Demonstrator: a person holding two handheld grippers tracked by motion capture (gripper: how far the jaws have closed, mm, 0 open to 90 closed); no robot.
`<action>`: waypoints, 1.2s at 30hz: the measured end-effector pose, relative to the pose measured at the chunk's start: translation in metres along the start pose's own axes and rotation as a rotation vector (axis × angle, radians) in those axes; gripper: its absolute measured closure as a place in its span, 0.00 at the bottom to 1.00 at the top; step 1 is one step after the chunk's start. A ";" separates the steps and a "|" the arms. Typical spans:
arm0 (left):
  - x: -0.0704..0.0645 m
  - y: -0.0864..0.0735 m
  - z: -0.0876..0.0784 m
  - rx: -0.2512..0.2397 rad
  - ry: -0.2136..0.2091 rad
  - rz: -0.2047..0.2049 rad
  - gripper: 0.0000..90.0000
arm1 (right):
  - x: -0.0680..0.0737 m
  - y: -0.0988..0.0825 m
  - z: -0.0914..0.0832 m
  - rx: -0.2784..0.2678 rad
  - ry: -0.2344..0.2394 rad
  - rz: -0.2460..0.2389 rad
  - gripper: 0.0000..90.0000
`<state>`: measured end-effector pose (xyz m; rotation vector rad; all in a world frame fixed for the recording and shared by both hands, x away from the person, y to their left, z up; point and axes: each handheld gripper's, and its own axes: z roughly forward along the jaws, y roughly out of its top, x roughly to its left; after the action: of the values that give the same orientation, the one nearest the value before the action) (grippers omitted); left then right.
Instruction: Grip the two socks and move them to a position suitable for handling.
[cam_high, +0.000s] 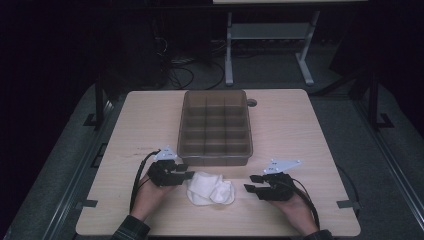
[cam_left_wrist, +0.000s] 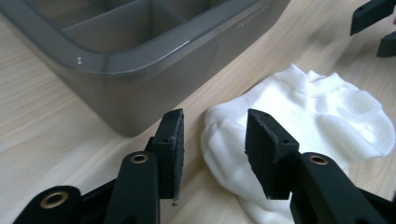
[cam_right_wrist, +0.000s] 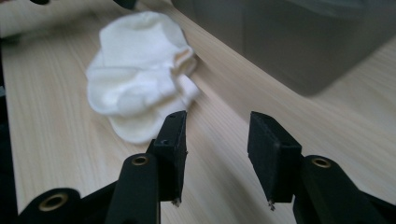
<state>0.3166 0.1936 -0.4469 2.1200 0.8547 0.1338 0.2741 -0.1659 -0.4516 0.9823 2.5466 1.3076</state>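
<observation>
White cotton, soft and light, makes up the folded sock bundle (cam_high: 210, 188) lying on the wooden counter (cam_high: 300, 125) just near of the grey divided bin (cam_high: 216, 127); it looks like two socks laid together, though I cannot be sure. It should squash and sag when lifted, so pinching the thick ribbed cuff seems best. Left claw (cam_high: 187, 171) sits spread beside it, empty; right claw (cam_high: 251, 183) sits spread too, apart to the right.
</observation>
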 end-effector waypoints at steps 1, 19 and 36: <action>0.000 0.000 0.001 0.005 0.000 0.003 0.63 | 0.003 0.003 0.003 -0.002 0.009 -0.009 0.65; -0.001 -0.003 0.015 0.079 0.006 0.035 0.59 | 0.020 0.024 0.049 0.038 0.075 -0.053 0.76; -0.005 -0.003 0.014 0.107 -0.041 0.038 0.92 | 0.023 0.027 0.051 0.048 0.073 -0.068 0.98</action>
<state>0.3166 0.1821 -0.4572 2.2322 0.8135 0.0647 0.2891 -0.1059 -0.4590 0.8635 2.6519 1.2932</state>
